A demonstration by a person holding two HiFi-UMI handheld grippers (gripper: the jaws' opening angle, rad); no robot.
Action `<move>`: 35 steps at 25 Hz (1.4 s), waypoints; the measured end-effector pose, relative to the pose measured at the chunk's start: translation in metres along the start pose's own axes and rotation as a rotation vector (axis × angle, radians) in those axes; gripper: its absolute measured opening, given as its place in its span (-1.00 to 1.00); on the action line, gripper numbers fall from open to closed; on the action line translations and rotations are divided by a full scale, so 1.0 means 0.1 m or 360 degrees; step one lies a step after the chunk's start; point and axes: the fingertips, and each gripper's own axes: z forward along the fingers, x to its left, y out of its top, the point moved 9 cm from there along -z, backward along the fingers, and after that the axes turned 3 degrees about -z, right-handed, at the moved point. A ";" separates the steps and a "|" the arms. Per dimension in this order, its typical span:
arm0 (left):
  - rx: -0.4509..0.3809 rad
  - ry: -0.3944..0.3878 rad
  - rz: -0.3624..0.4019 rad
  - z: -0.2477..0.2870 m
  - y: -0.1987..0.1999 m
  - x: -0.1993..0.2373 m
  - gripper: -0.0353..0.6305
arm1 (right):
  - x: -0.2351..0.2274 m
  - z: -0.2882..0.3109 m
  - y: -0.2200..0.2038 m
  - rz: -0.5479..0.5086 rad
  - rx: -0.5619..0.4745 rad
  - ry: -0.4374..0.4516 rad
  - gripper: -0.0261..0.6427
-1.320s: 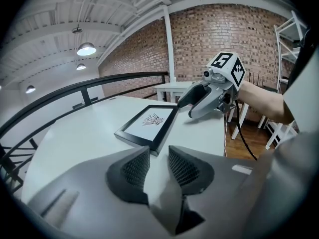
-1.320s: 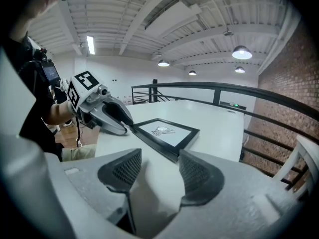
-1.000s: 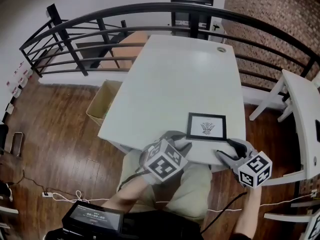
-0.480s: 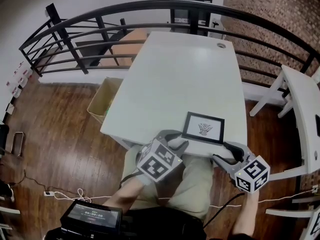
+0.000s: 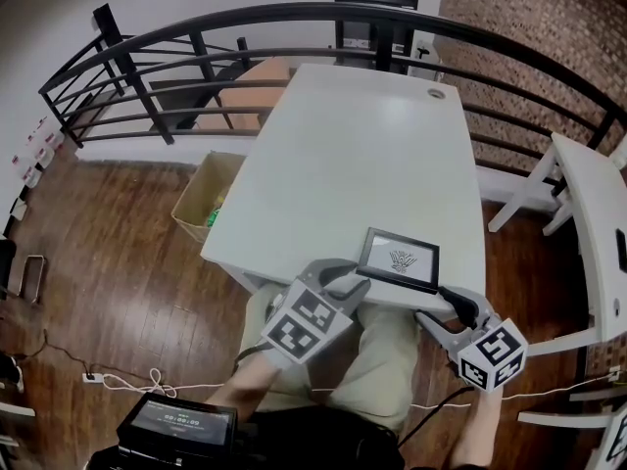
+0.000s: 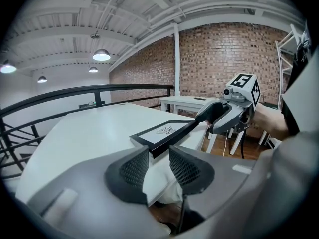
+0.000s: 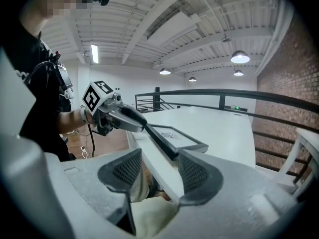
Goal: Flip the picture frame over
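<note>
The black picture frame [image 5: 399, 259] with a white print lies picture side up at the near edge of the white table [image 5: 343, 155], its near edge tipped up off the top. My left gripper [image 5: 350, 277] is at its near left corner. In the left gripper view that corner [image 6: 152, 146] sits at the tips of wide-apart jaws, and neither pad presses on it. My right gripper [image 5: 449, 306] meets the near right corner, which shows close to one pad [image 7: 192, 171]. Each gripper shows in the other's view: the right gripper [image 6: 219, 114] and the left gripper [image 7: 127, 117] each touch the frame's far end.
A black railing [image 5: 294, 23] curves round the far side of the table. A cardboard box [image 5: 201, 199] stands on the wood floor to the left, a second white table [image 5: 593, 233] to the right. The person's lap [image 5: 377, 360] is under the near edge.
The frame lay flat a second ago; now its near edge is lifted and it tilts. Both grippers have closed in on its near corners and risen a little.
</note>
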 end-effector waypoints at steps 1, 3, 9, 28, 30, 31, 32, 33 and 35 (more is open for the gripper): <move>-0.0003 -0.0003 -0.0005 0.00 -0.01 0.00 -0.46 | 0.00 0.00 0.00 0.0001 -0.0008 -0.0007 -0.26; 0.0001 -0.0013 -0.0018 0.01 -0.04 0.00 -0.46 | -0.01 0.02 0.00 0.0004 -0.0007 -0.0016 -0.26; -0.0059 -0.0033 -0.0083 -0.05 -0.01 0.01 -0.46 | 0.02 -0.03 0.07 -0.0002 -0.0042 -0.0029 -0.26; -0.0269 -0.0059 -0.0145 -0.34 0.26 -0.02 -0.46 | 0.09 -0.20 0.42 -0.0082 -0.0137 -0.0084 -0.26; -0.0281 -0.0063 -0.0149 -0.39 0.27 -0.04 -0.46 | 0.13 -0.21 0.44 -0.0098 -0.0136 -0.0088 -0.26; -0.0288 -0.0060 -0.0147 -0.40 0.27 -0.03 -0.46 | 0.14 -0.21 0.45 -0.0104 -0.0141 -0.0089 -0.26; -0.0297 -0.0052 -0.0141 -0.41 0.27 -0.03 -0.46 | 0.14 -0.21 0.46 -0.0107 -0.0146 -0.0090 -0.26; -0.0305 -0.0045 -0.0134 -0.42 0.27 -0.02 -0.46 | 0.14 -0.21 0.46 -0.0109 -0.0148 -0.0091 -0.26; -0.0317 -0.0040 -0.0128 -0.44 0.28 -0.03 -0.46 | 0.14 -0.21 0.47 -0.0117 -0.0143 -0.0096 -0.26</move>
